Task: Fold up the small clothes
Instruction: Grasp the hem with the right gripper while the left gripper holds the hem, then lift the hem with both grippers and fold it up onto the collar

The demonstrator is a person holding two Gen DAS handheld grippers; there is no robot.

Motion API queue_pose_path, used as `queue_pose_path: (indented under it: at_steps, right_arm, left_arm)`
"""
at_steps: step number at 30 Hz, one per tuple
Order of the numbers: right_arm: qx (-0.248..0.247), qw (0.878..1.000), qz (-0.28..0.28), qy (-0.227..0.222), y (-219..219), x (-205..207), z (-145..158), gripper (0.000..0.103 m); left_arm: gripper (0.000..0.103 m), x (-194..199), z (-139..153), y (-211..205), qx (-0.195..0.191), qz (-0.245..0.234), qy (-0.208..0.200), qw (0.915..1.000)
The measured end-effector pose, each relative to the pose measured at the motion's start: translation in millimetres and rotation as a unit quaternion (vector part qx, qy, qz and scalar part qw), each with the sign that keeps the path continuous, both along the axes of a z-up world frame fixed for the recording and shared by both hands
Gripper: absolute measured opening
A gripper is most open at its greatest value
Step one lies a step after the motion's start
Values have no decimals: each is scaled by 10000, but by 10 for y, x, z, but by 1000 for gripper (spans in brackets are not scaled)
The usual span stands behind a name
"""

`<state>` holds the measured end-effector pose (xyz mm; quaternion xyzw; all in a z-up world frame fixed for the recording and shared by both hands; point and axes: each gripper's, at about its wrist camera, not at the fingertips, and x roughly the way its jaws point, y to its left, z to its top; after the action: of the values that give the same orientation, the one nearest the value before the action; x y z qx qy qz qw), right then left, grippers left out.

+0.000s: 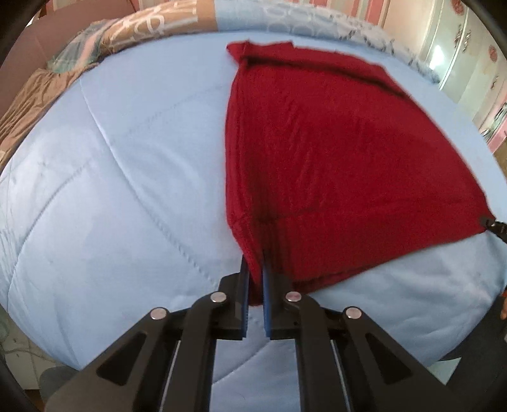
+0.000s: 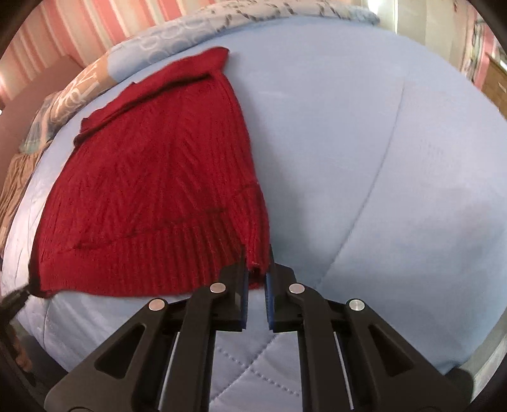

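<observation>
A dark red knitted sweater [image 1: 332, 152] lies spread flat on the light blue quilt [image 1: 126, 177], its ribbed hem toward me. My left gripper [image 1: 255, 264] is shut on the hem's near left corner, with red knit pinched between the blue pads. In the right wrist view the same sweater [image 2: 152, 177] fills the left half. There my right gripper [image 2: 256, 258] is shut on the hem's near right corner. Each gripper also shows at the other view's edge: the right gripper [image 1: 495, 225] at the far corner, the left gripper [image 2: 16, 294] at the lower left.
The quilt [image 2: 364, 158] extends bare to the left of the sweater in the left view and to the right in the right view. Patterned bedding [image 1: 133, 28] and a brown cloth [image 1: 28, 101] lie at the head of the bed. A pale wardrobe [image 1: 459, 57] stands beyond the bed.
</observation>
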<state>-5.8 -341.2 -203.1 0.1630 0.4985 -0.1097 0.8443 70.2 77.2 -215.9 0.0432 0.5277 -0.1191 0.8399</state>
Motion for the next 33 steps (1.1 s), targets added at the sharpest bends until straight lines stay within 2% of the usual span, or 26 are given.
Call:
queue_pose_path:
  at_steps: [4,9,10,11,12,13,15,19,22,23,24,26,27,29,31,33]
  right_arm:
    - [-92,9999,124,33,30,41,29,9]
    - [107,9993,313,-165,-28,-33,156,14]
    - [130,9992,342,-175,-24,-41,178,20]
    - [106,9990,370,-216,-8,-61,215,36]
    - [44,9989,380,-258,12,-67,243,46]
    - [-18,9988,395,-294,32,-77,264,60]
    - [-102,9985,437,-328,72,-59,274,62]
    - [-53,9990,423,-141,78,8,164,62]
    - [1,9993,364,-98,75,15,120,60]
    - [37,9993,346,-95,65,6,108,55]
    - [81,9993,343,-84,55,6,91,51]
    - [109,9992,384,-57,52,11,75,32]
    - [114,9990,427,-40,58,18,67,30]
    - [58,9986,523,-32,96,29,68,16]
    - [-21,9980,629,-40,145,49,83,10]
    - [-134,9975,685,-85,177,48,115,8]
  left_arm:
    - [7,8,5,-25,46,-57,-27,10000]
    - [18,-67,134,28,-110,-254,-109,9996]
    - [24,-88,166,50,-139,-272,-141,9994]
    - [32,-104,206,81,-230,-308,-156,9991]
    - [37,-118,236,105,-288,-310,-170,9990]
    - [44,-127,258,131,-345,-285,-203,9988]
    - [48,-101,247,136,-395,-231,-173,9988]
    - [48,16,111,107,-492,-115,49,9987]
    - [44,82,1,69,-593,-2,231,9980]
    - [33,81,-12,60,-588,4,234,9980]
    - [28,85,-14,40,-590,-23,239,9980]
    - [14,53,7,-40,-466,-133,179,9987]
    - [11,49,15,-71,-353,-171,132,9991]
    - [9,28,49,-152,-64,-252,-24,9997]
    - [8,21,71,-159,10,-259,-104,9996]
    - [8,18,115,-141,30,-244,-181,9995]
